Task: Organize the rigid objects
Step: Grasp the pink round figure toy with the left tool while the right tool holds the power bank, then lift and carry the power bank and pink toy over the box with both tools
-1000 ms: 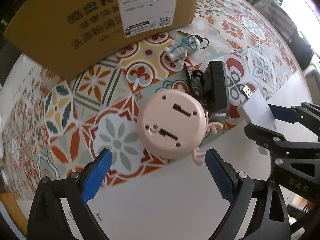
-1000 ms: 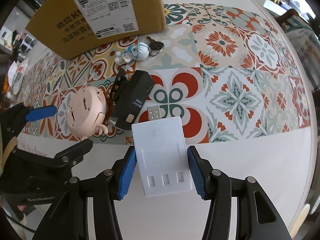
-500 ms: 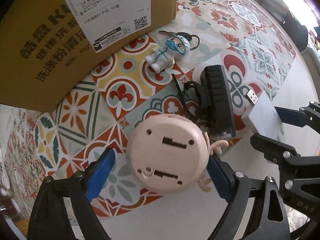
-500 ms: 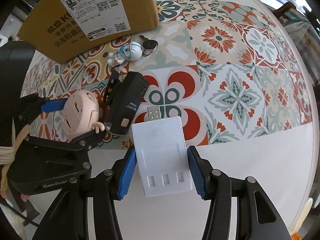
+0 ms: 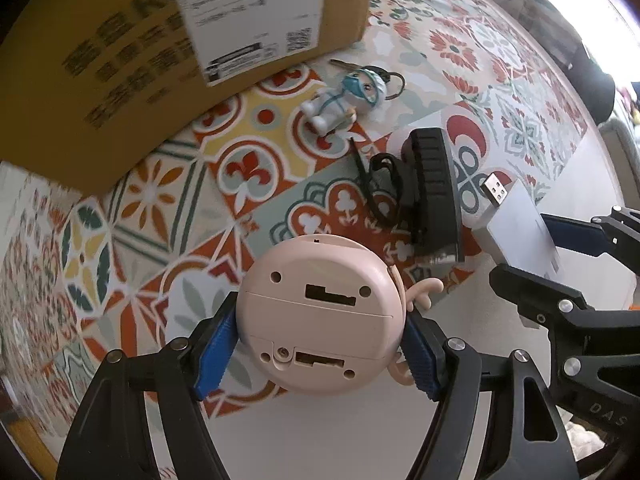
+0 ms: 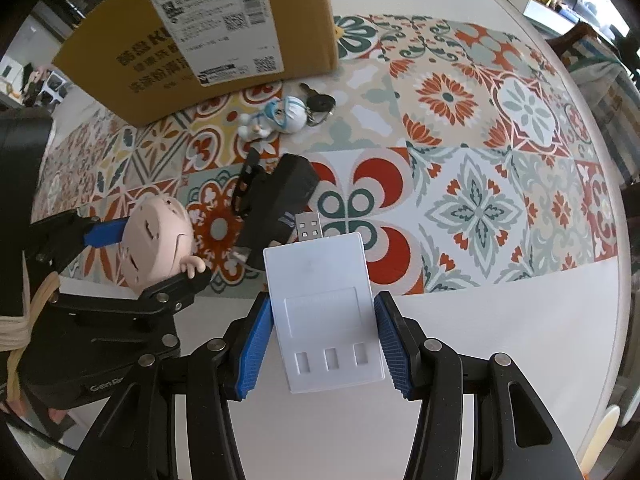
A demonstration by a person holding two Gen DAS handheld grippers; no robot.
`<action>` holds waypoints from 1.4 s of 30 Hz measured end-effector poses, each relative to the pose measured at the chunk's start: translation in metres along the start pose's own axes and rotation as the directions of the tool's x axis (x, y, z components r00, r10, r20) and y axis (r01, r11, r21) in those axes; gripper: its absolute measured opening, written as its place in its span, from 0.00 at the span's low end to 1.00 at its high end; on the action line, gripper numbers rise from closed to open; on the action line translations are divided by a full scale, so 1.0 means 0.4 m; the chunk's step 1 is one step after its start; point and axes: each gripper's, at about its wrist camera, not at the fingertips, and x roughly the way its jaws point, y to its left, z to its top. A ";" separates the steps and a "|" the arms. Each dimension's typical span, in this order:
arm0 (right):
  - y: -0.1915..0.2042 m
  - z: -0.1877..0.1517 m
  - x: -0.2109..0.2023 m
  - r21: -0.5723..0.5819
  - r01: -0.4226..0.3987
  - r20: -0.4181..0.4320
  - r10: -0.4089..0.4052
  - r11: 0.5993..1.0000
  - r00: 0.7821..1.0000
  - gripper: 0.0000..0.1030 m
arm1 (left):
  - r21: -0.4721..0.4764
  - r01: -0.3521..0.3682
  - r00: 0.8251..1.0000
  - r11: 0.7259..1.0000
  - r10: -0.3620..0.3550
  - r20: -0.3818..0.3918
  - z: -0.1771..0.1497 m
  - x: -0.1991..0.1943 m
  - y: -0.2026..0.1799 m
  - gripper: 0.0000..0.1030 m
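Note:
A round pink toy [image 5: 320,312] lies underside up, and my left gripper [image 5: 316,352] is shut on it, blue pads pressed against both sides. The same pink toy [image 6: 154,236] shows at the left of the right wrist view. My right gripper [image 6: 322,344] is shut on a white USB device [image 6: 324,316], whose metal plug points away from me. That white USB device [image 5: 520,232] is seen at the right of the left wrist view. A black gadget with a strap [image 5: 428,192] lies between the two. A small white and blue figure keychain [image 5: 348,100] lies further back.
A large cardboard box [image 5: 120,60] with a shipping label stands at the back left. The patterned mat [image 6: 480,160] covers the white round table [image 6: 520,340], whose edge curves along the right. Bare white tabletop lies in front of both grippers.
My left gripper moved forward around the pink toy and closed on its sides. The right gripper kept hold of the white USB device and barely moved.

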 end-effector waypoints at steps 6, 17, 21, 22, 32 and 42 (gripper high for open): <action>0.030 0.003 -0.040 -0.029 -0.004 0.041 0.005 1.000 0.999 0.50 | -0.071 -0.001 0.999 0.997 0.004 0.045 -0.065 -0.058 0.019 0.72; 0.070 0.004 -0.156 -0.076 -0.036 0.151 0.048 0.996 0.987 0.50 | -0.159 -0.043 0.986 0.986 0.068 0.154 -0.114 -0.199 0.082 0.72; 0.089 0.011 -0.205 -0.087 -0.056 0.201 0.073 0.995 0.977 0.50 | -0.227 -0.026 0.975 0.974 0.074 0.207 -0.128 -0.246 0.084 0.72; 0.094 0.012 -0.219 -0.090 -0.061 0.216 0.079 0.994 0.973 0.50 | -0.238 -0.025 0.973 0.971 0.079 0.218 -0.130 -0.257 0.089 0.72; 0.130 0.038 -0.321 -0.128 -0.092 0.321 0.129 0.988 0.938 0.50 | -0.310 -0.007 0.935 0.951 0.116 0.335 -0.144 -0.386 0.129 0.72; 0.147 0.095 -0.381 -0.143 -0.110 0.395 0.159 0.984 0.905 0.50 | -0.332 -0.002 0.895 0.943 0.150 0.421 -0.116 -0.488 0.156 0.72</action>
